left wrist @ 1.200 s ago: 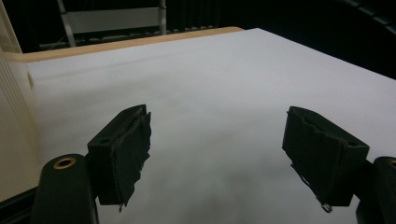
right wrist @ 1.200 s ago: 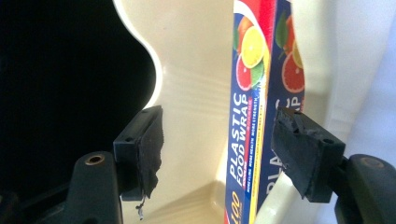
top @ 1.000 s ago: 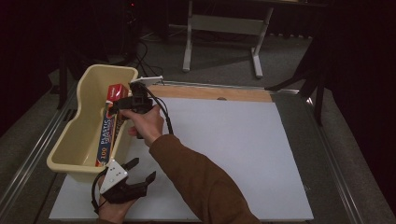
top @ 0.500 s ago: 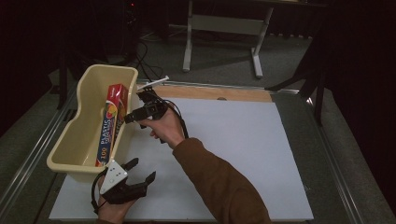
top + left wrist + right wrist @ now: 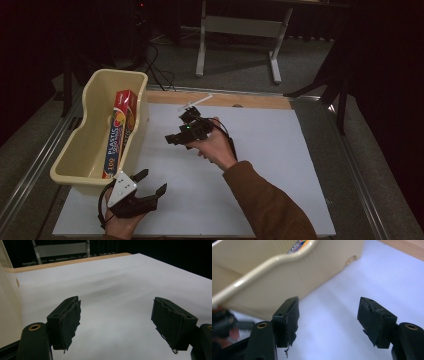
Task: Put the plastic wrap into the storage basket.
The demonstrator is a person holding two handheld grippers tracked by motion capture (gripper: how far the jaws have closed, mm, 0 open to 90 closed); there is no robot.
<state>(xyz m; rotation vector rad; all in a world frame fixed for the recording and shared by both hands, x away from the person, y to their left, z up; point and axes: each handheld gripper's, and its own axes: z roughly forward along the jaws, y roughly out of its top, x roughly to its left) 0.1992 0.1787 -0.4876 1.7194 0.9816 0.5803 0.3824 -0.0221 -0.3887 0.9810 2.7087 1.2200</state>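
A cream tub (image 5: 95, 145) stands on the left edge of a white sheet (image 5: 280, 165), its long side running away from the person, and it serves as the mark for everything else. Inside it a long box (image 5: 118, 131) of plastic wrap leans lengthwise against the wall nearer the sheet's middle, red end at the far side. The right gripper (image 5: 176, 138) hangs over the sheet just beside that wall, apart from it, jaws spread wide with nothing between them; in the right gripper view the tub's rim (image 5: 274, 262) curves across close above the jaws, bare sheet under them. The left gripper (image 5: 150, 184) sits at the tub's near corner, close to the sheet's near edge, jaws likewise wide apart and empty; in the left gripper view the tub wall (image 5: 7, 305) fills the left margin. Away from the tub, the sheet lies bare out to its far wooden edge (image 5: 240, 100) and right side.
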